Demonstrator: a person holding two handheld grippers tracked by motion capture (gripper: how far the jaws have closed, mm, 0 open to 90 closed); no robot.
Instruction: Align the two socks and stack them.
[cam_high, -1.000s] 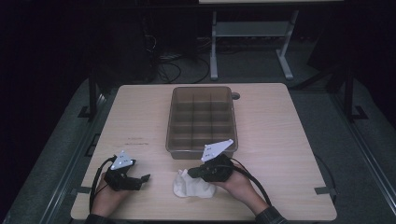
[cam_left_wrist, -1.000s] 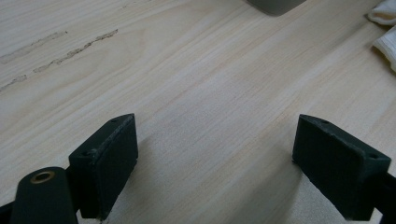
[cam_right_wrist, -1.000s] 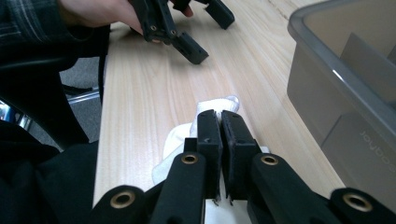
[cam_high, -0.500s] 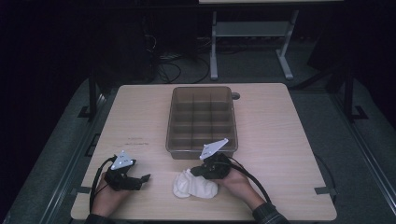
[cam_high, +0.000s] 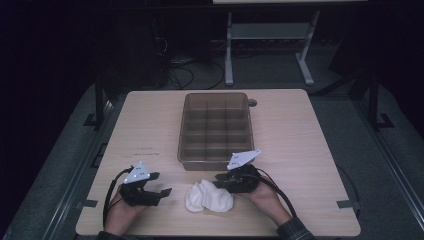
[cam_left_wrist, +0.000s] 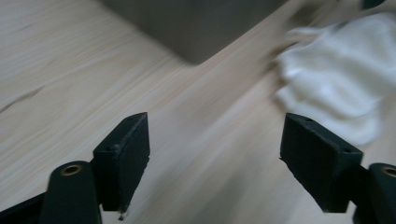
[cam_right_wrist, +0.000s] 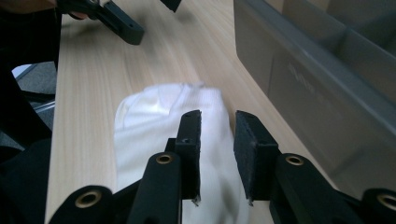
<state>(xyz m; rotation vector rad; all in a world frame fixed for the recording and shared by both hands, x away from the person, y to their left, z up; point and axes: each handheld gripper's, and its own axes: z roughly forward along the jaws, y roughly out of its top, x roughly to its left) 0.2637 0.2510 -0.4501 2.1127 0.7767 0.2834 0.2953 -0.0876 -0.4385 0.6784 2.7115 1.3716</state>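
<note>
A compartment tray (cam_high: 216, 131) sits on the table (cam_high: 310, 150).

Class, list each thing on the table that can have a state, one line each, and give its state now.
White cloth: crumpled, lying on the table in front of the box.
Divided box: lidless, its compartments look empty.
Left gripper: open, nothing between the jaws, which have just been closing a little.
Right gripper: just opening, a narrow gap over the cloth, no grip.
Table: level, wooden top.
</note>
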